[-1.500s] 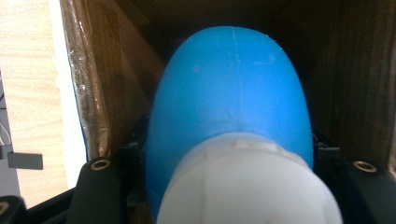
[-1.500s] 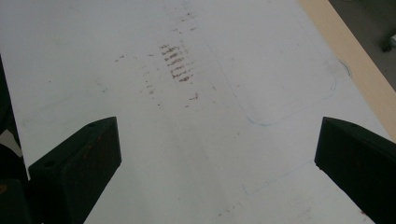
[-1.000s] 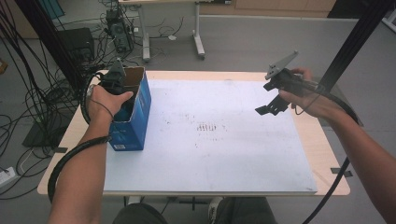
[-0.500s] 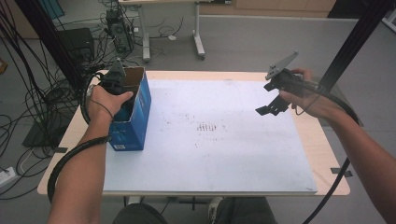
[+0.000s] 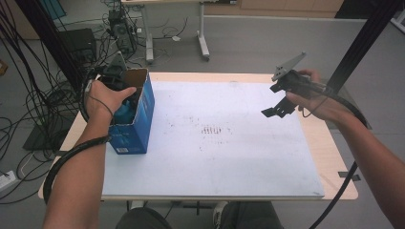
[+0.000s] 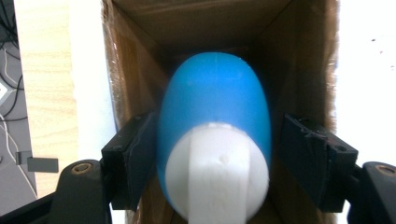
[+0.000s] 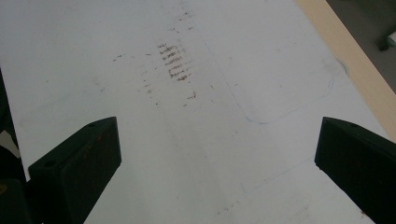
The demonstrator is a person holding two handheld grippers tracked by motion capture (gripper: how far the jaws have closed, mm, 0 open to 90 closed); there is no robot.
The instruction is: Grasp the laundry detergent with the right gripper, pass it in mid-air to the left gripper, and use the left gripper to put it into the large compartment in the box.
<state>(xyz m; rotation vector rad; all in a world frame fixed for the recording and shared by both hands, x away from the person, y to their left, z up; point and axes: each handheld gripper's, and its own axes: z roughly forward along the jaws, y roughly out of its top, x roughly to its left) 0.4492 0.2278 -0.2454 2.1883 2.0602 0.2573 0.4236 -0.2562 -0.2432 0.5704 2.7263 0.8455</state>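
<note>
White sheeting covers the bench [image 5: 248,157], where the left gripper [image 6: 212,154], fingers just parting beside a blue-and-white bottle [image 6: 215,126], lowers it into the blue carton [image 5: 136,124], while the right gripper [image 5: 279,107] waits wide open, empty.

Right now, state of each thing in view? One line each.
Box: upright at the table's left, top open.
Blue and white object: inside the box, between the left jaws.
Left gripper: jaws have just been opening; gap shows on the right of the object, left pad close against it.
Right gripper: open wide, nothing between the jaws, held above the mat.
Mat: flat on the table, smudged in the middle.
</note>
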